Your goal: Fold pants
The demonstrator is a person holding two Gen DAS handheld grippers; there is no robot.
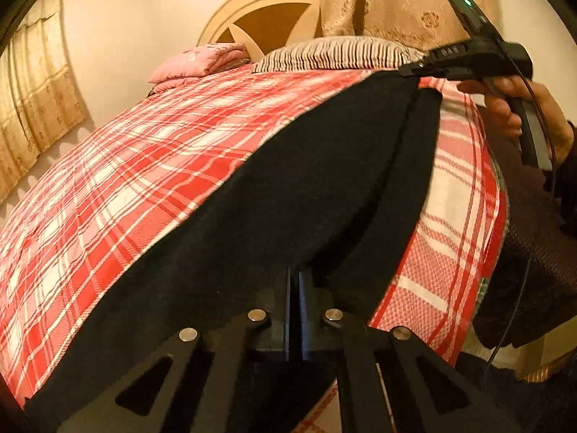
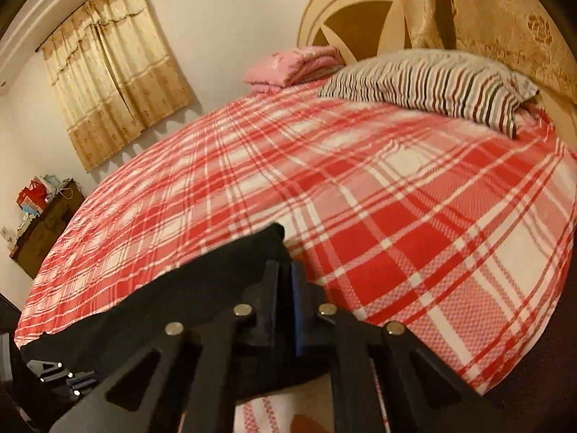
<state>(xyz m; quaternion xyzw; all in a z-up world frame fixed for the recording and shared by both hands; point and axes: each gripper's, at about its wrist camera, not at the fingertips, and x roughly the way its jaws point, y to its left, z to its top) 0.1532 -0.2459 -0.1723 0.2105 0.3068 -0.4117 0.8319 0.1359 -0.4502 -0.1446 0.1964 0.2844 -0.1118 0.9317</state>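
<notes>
A bed (image 2: 396, 187) with a red and white checked sheet (image 1: 144, 151) fills the room. At its head end lie a striped pillow (image 2: 432, 83) and, beside it toward the far corner, a folded pink blanket (image 2: 295, 65). A round cream headboard (image 2: 346, 11) stands behind them. Beige curtains (image 2: 115, 83) hang on the far wall, and a dark wooden cabinet (image 2: 43, 227) with clutter on top stands past the bed's far edge.

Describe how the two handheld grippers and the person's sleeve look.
Both grippers are matte black: the left gripper and right gripper have linkage bars with silver rivets and blue-edged fingers. The right carries a green light and a thin black cable. The sleeve is dark.
</notes>
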